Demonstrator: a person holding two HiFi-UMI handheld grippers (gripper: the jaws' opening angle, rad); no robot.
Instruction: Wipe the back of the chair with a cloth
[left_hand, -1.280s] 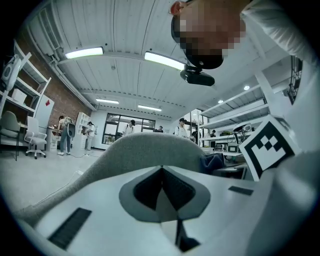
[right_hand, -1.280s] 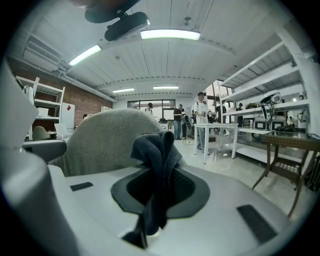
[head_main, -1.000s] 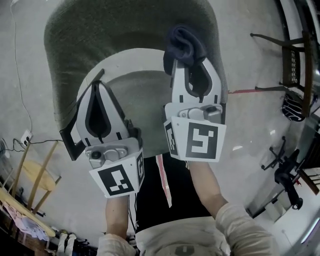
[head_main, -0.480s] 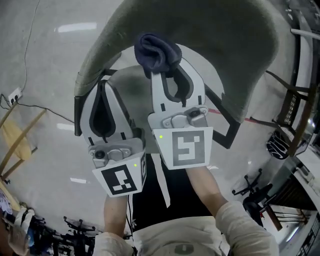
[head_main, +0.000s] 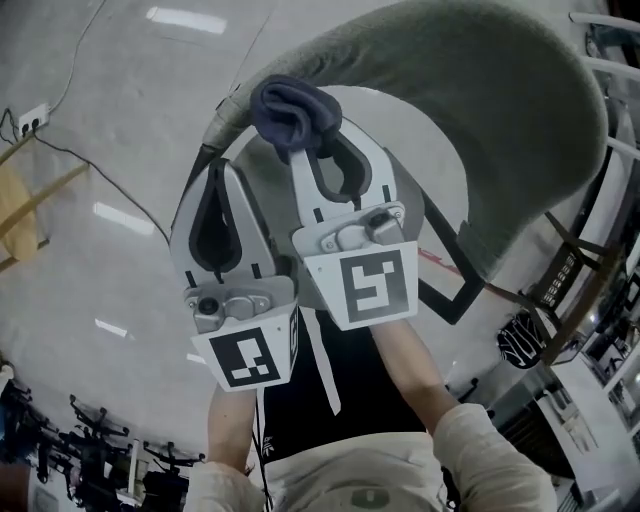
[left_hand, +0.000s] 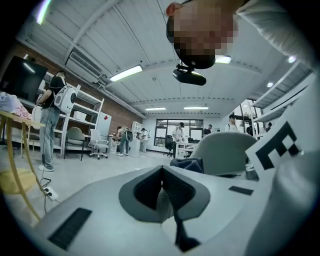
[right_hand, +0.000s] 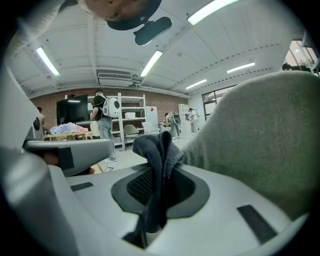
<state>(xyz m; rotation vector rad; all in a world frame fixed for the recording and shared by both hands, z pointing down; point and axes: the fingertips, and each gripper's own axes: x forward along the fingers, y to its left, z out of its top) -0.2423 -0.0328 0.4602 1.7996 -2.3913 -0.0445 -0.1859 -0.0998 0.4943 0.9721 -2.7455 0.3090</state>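
Right gripper (head_main: 302, 152) clenches a bunched dark blue cloth (head_main: 293, 108) at the grey upholstered chair back (head_main: 480, 120); left gripper (head_main: 221, 168) is pinched together, empty.

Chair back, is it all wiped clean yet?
Not yet. Done: the dark cloth is pinched in the right gripper. Happening now: the cloth sits at the grey chair back edge; actual contact is unclear. Left to do: nearly the whole back, which shows no wipe marks. The left gripper is shut and empty.

No readable words, brands or numbers show anywhere; only black-and-white square marker patterns (head_main: 365, 287) stand on the tongs' cubes.
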